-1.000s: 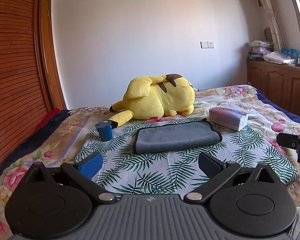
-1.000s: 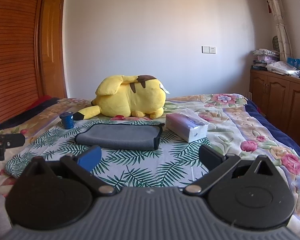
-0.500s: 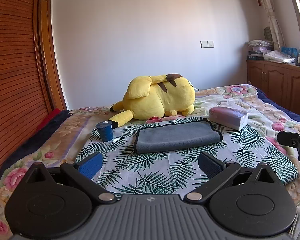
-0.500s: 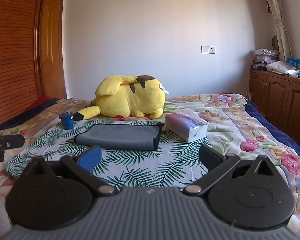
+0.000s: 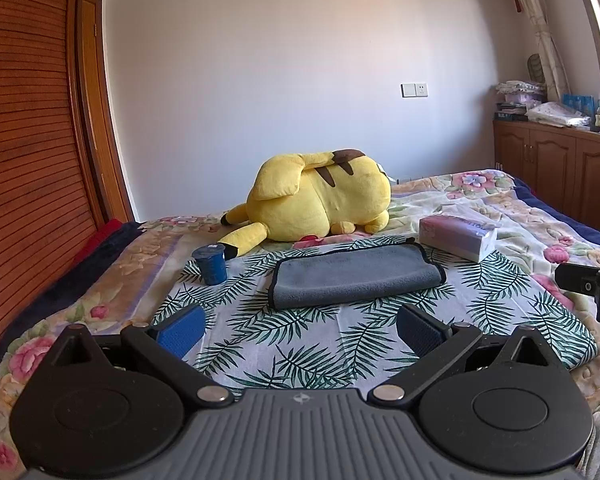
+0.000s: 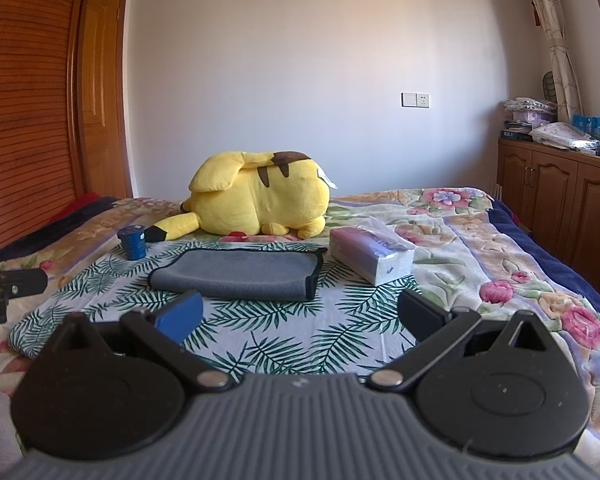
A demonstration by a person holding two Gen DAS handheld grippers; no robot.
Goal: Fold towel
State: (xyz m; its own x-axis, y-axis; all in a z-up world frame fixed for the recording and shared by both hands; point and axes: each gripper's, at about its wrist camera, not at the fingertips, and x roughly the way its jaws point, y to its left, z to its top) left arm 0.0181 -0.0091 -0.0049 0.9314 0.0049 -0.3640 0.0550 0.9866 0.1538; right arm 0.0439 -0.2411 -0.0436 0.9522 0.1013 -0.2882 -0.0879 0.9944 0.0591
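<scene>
Looking along both pairs of fingers, we see a grey towel (image 5: pixel 356 276) lying flat on a palm-leaf cloth (image 5: pixel 300 340) spread over a flowered bed (image 6: pixel 480 240); it sits in the middle of that cloth, already doubled over, its dark-bound open edges toward our right. Behind it sprawls a yellow plush toy (image 5: pixel 320 200), its tail reaching toward a small blue cup (image 5: pixel 210 266) that stands upright just left of the towel; a tissue box (image 5: pixel 456 238) rests close beside the towel's right far corner (near, though we cannot tell whether it touches). Nothing lies between our grippers and the near hem.

Our left gripper (image 5: pixel 300 326) hovers above the near part of the cloth with its jaws spread wide, holding nothing; our right gripper (image 6: pixel 300 312) hangs likewise, jaws wide apart and empty, short of the towel's front edge. Each gripper's tip shows at the margin of the other's view.

Against the frames a second ago, very little differs; the towel, cup, box and toy sit as before, and both grippers have drifted only slightly, their jaws as open as they were.
</scene>
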